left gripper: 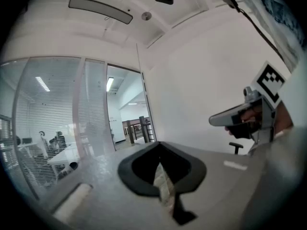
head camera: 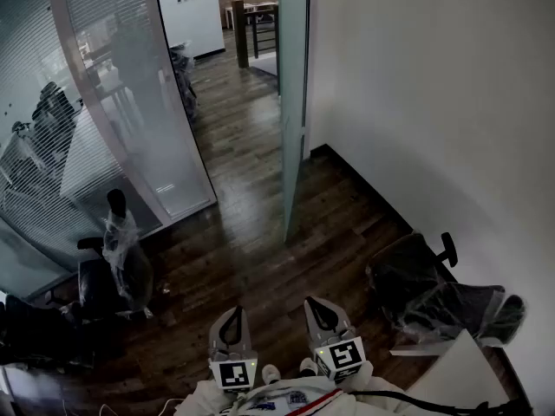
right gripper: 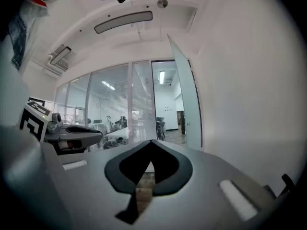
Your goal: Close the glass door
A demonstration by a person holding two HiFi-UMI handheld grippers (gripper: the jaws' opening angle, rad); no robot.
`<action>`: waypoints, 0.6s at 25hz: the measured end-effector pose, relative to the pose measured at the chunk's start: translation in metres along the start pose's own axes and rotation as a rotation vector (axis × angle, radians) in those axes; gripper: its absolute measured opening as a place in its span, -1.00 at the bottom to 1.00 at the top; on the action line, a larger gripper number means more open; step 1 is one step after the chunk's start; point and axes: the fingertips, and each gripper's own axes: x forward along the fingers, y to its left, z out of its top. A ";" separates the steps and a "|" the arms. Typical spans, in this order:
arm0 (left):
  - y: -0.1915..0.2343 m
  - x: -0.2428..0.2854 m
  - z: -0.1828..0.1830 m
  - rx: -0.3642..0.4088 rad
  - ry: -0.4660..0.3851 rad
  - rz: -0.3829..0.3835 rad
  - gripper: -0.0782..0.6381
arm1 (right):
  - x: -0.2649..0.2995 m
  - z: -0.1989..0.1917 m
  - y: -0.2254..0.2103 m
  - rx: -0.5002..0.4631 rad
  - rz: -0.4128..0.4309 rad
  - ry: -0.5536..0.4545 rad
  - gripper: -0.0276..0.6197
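The glass door (head camera: pixel 293 102) stands open, seen edge-on, swung out from the white wall (head camera: pixel 434 102) at the far side of the wooden floor. Its frosted panel (right gripper: pixel 186 99) shows right of centre in the right gripper view, and as a thin edge (left gripper: pixel 145 107) in the left gripper view. Both grippers hang level at the bottom of the head view, well short of the door. My left gripper (head camera: pixel 232 315) is shut with nothing in it, tips meeting (left gripper: pixel 159 145). My right gripper (head camera: pixel 319 307) is shut and empty too (right gripper: pixel 152 142).
A curved glass partition (head camera: pixel 130 102) with blinds lines the left side of the doorway. A plastic-wrapped office chair (head camera: pixel 113 267) stands at the left, another (head camera: pixel 434 293) at the right near a white table corner (head camera: pixel 460 371).
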 end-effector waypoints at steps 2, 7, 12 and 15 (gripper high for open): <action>-0.005 0.008 0.002 -0.001 -0.012 0.006 -0.78 | 0.001 -0.001 -0.009 0.006 -0.001 0.007 -0.90; -0.014 0.022 0.003 0.000 -0.002 -0.001 -0.78 | 0.001 -0.002 -0.025 0.018 -0.005 0.006 -0.90; -0.027 0.038 0.002 0.015 0.008 -0.018 -0.78 | -0.001 -0.002 -0.043 0.043 -0.010 -0.010 -0.90; -0.033 0.049 -0.009 0.048 0.007 -0.013 -0.78 | -0.002 -0.006 -0.057 0.076 -0.020 -0.017 -0.90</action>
